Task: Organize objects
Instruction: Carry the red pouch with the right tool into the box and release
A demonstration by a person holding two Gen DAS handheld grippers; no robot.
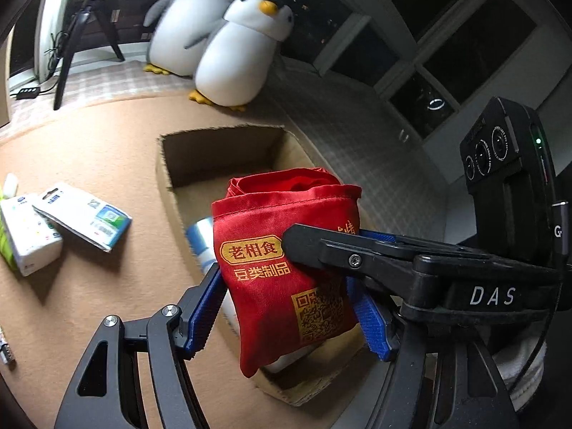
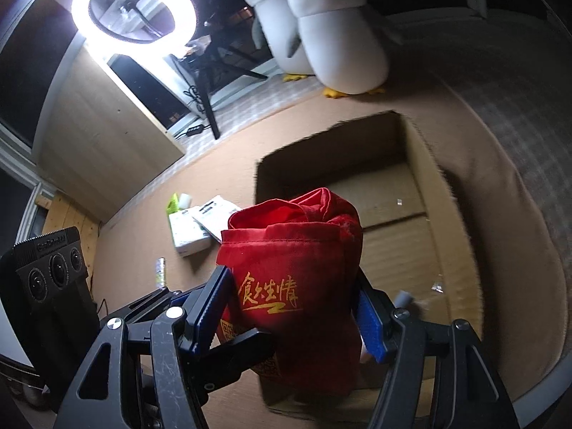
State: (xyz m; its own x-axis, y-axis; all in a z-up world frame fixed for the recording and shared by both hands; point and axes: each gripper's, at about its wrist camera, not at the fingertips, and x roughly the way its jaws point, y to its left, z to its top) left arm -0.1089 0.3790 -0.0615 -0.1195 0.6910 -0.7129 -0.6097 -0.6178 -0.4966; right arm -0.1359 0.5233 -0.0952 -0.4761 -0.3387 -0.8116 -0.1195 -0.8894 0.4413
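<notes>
Both tongs pinch the same red cloth bag (image 1: 286, 271): the left gripper (image 1: 289, 307) has its blue-padded fingers pressed against the bag's two sides, and the right gripper (image 2: 296, 307) clamps it the same way from the other face, where gold brush lettering shows. In the left wrist view the right tool's black finger crosses in front of the bag from the right and covers part of the printed label, with its camera block further right behind it. The bag hangs upright, its open mouth crumpled at the top, directly over the open cardboard box (image 1: 168, 178), which sits just beyond and below both sets of fingers on a tan felt mat (image 1: 107, 136). Under the bag, inside the box, a white and blue container (image 1: 202, 236) is partly hidden; I cannot tell what it is. Left of the left tongs, well apart from the box, a flat white packet (image 1: 85, 216) leans on a white carton (image 1: 28, 236) with green on it. Far ahead, past the box, two plush penguins (image 1: 232, 57) stand side by side on a checked cloth. In the right wrist view a lit ring light (image 2: 134, 10) on a black tripod glares ahead to the left, beside a pale wooden cabinet (image 2: 103, 136).
</notes>
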